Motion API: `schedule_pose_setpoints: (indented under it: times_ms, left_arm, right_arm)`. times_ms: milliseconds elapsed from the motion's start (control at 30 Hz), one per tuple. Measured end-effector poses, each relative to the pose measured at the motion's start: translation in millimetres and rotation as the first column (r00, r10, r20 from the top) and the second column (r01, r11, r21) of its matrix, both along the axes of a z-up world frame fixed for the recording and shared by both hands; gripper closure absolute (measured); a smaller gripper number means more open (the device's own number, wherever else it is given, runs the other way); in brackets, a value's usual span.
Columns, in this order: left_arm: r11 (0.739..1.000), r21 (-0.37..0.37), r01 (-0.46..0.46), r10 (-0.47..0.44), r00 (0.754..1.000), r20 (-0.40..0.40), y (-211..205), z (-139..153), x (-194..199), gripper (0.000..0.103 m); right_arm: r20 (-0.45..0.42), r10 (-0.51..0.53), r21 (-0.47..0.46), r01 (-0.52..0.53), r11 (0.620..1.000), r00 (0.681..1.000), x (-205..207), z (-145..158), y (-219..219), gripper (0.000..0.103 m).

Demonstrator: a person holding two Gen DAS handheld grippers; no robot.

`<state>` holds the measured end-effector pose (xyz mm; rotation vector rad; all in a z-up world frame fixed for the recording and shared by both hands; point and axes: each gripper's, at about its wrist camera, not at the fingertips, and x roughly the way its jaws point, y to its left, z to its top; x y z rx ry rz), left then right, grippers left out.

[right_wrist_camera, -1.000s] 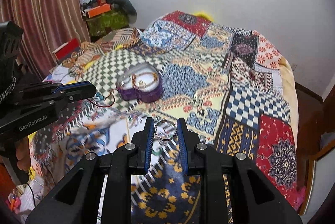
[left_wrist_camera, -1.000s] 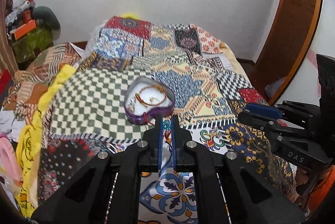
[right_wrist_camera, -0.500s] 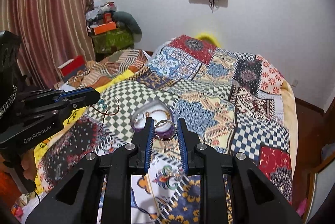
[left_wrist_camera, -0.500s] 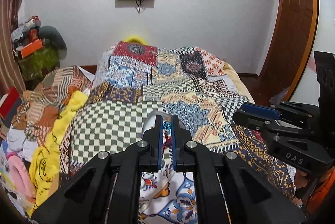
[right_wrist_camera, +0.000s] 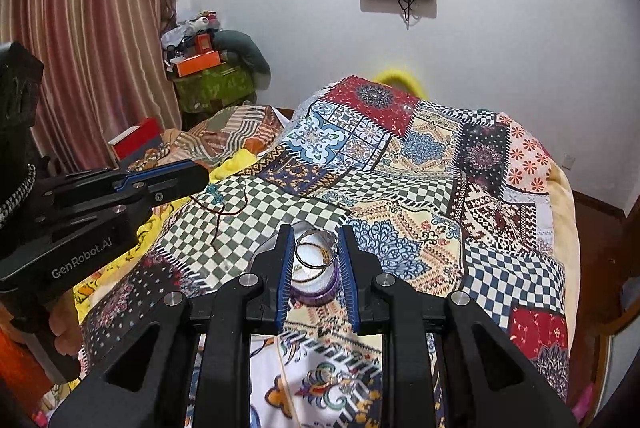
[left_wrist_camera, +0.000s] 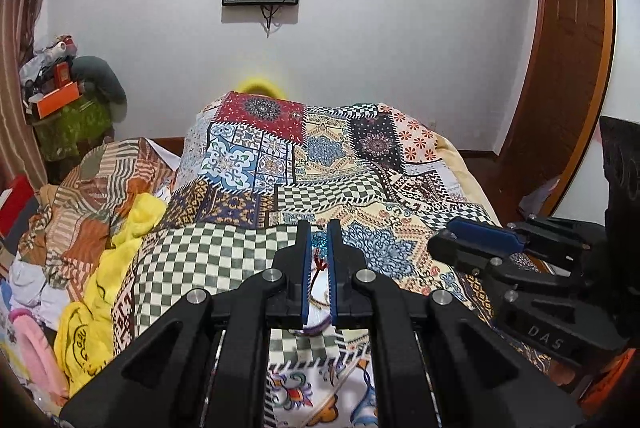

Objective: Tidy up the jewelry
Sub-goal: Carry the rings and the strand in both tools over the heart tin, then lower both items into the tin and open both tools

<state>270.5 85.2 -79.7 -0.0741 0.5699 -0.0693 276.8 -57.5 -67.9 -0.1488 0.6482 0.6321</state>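
My left gripper [left_wrist_camera: 319,242] is shut on a red cord necklace with blue beads [left_wrist_camera: 319,243], which hangs from it in the right wrist view [right_wrist_camera: 218,205]. My right gripper [right_wrist_camera: 315,248] is shut on a silver bangle [right_wrist_camera: 315,250] and holds it above the purple heart-shaped jewelry box [right_wrist_camera: 314,280], which holds gold bangles. In the left wrist view the box [left_wrist_camera: 314,326] is mostly hidden behind my fingers. The right gripper shows at the right of the left wrist view [left_wrist_camera: 476,240].
A patchwork bedspread [right_wrist_camera: 420,179] covers the bed. Crumpled clothes [left_wrist_camera: 92,240] lie at its left. A cluttered stand [right_wrist_camera: 212,79] and striped curtain [right_wrist_camera: 88,35] are at the left. A wooden door [left_wrist_camera: 560,67] is at the right.
Both grippers have risen and tilted up, so the wall and screens now show. The right gripper moved over the box. The necklace lifted off the bed.
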Motion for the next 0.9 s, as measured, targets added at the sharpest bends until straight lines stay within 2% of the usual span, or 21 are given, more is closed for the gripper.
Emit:
schedule_pose_setpoints:
  times_ms: [167,333,600,900]
  left_arm:
    - [1.0,-0.002,0.001,-0.001,1.0,-0.009,3.6,-6.1,16.9,0.098]
    - [0.998,-0.067,0.0,-0.003,0.999,-0.044,13.2,-18.9,34.7,0.098]
    - [0.985,-0.17,0.012,-0.035,0.991,-0.132,24.3,-50.4,62.3,0.098]
    - [0.989,-0.147,0.025,-0.057,0.974,-0.218,18.9,-81.4,75.4,0.098]
  right_arm:
    - [-0.017,0.001,-0.012,-0.001,1.0,1.0,14.4,-9.9,6.9,0.083]
    - [-0.043,0.002,-0.036,-0.004,0.999,0.999,29.3,-20.3,13.9,0.083]
    - [-0.142,0.009,-0.058,-0.017,0.998,0.99,53.9,-41.3,19.8,0.083]
    - [-0.223,0.037,-0.085,-0.057,0.995,0.974,64.8,-58.9,29.3,0.083]
